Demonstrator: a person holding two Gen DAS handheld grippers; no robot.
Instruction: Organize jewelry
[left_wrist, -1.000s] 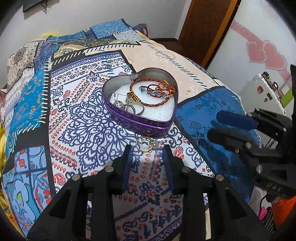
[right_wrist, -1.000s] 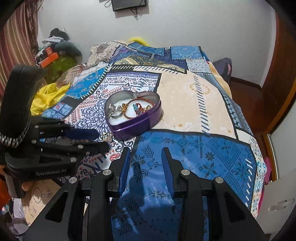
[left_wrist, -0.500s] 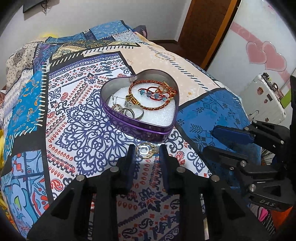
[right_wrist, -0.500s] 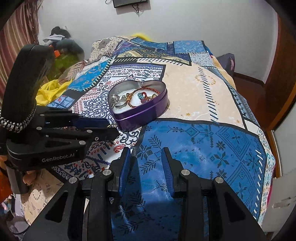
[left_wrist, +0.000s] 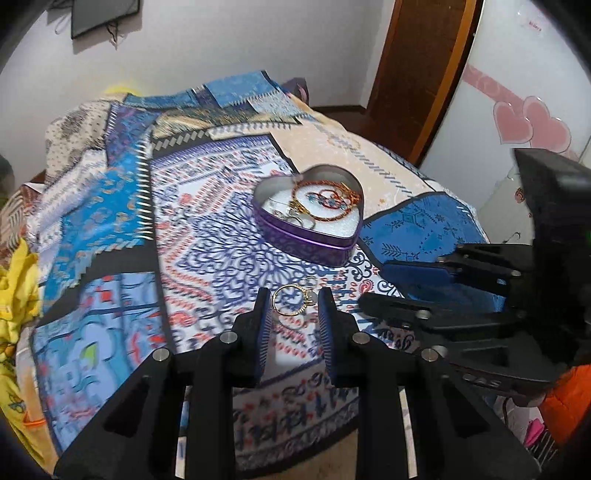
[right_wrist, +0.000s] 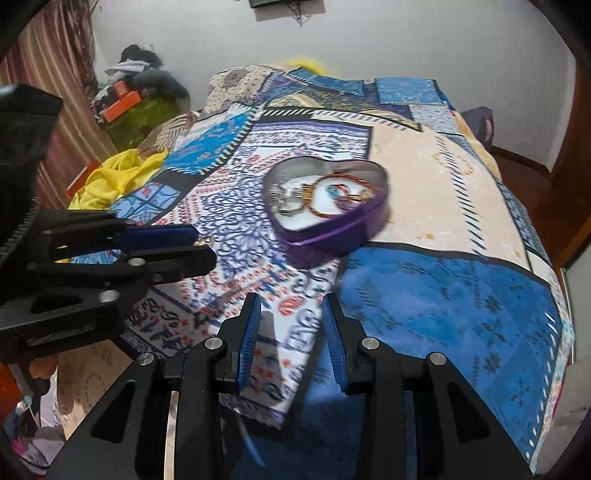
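Note:
A gold ring (left_wrist: 293, 301) with a small setting is pinched between the pads of my left gripper (left_wrist: 293, 306), lifted just off the patterned blanket in front of the tin. The purple heart-shaped tin (left_wrist: 314, 245) lies a short way beyond, with red and gold bracelets (left_wrist: 325, 201) and silver rings (left_wrist: 295, 218) on its white lining. In the right wrist view the same tin (right_wrist: 332, 240) sits ahead and slightly right of my right gripper (right_wrist: 291, 314), which is open with only blanket between its fingers. The left gripper (right_wrist: 201, 245) comes in from that view's left.
The patchwork blanket (left_wrist: 207, 236) covers a bed whose near edge drops off just under both grippers. A yellow cloth (right_wrist: 110, 177) lies at the bed's left side. A brown door (left_wrist: 417, 74) and a white cabinet with pink hearts (left_wrist: 532, 122) stand to the right.
My left gripper has closed on the gold ring that lay in front of the tin and raised it off the blanket. The right gripper has drifted left, toward the tin.

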